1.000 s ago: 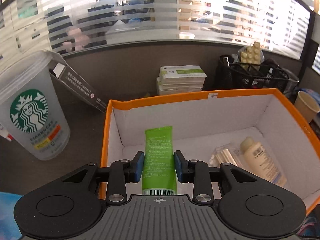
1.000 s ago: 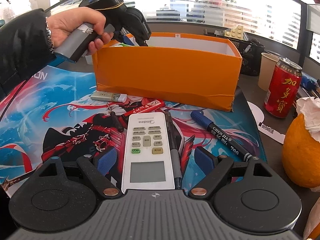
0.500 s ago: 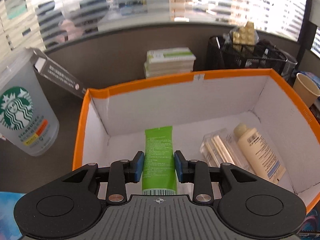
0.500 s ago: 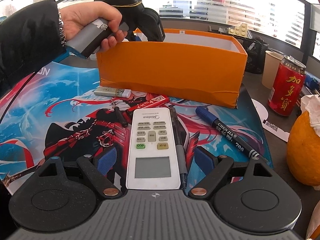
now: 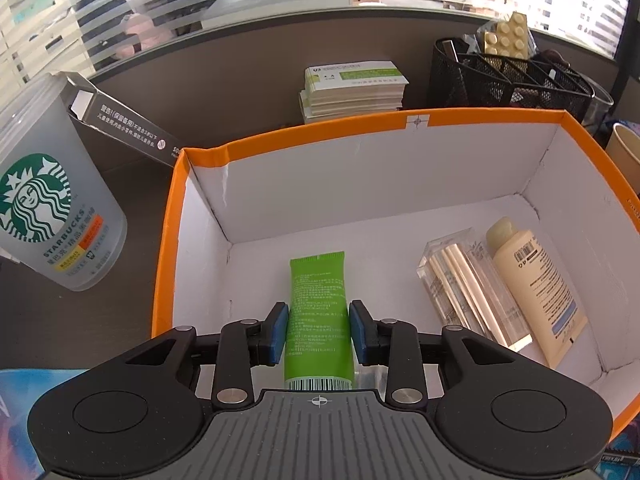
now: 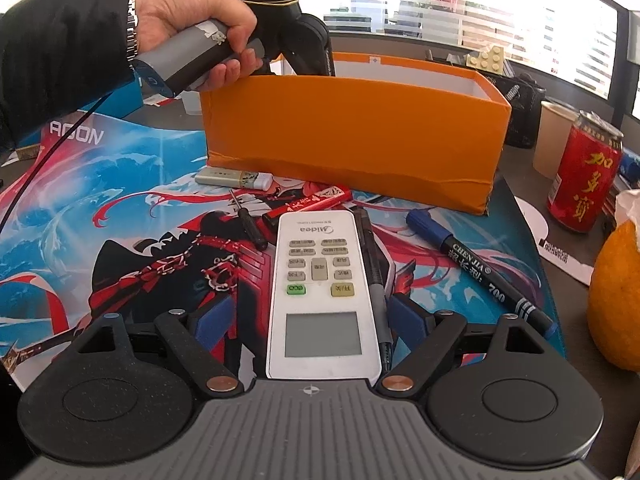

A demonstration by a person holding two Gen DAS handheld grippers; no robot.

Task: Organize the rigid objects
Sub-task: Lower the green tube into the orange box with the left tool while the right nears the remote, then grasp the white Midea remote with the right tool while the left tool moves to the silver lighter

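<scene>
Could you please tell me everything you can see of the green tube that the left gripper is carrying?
The green tube is a flat, soft-looking plastic squeeze tube, bright green with fine white print and a white barcode band at its near end. Its crimped flat end points away from the camera; no cap is visible. The left gripper is shut on its sides with blue pads. It hangs inside the orange box, left of the items already there; whether it touches the floor is unclear.

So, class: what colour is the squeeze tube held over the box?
Bright green plastic squeeze tube; left wrist view.
</scene>
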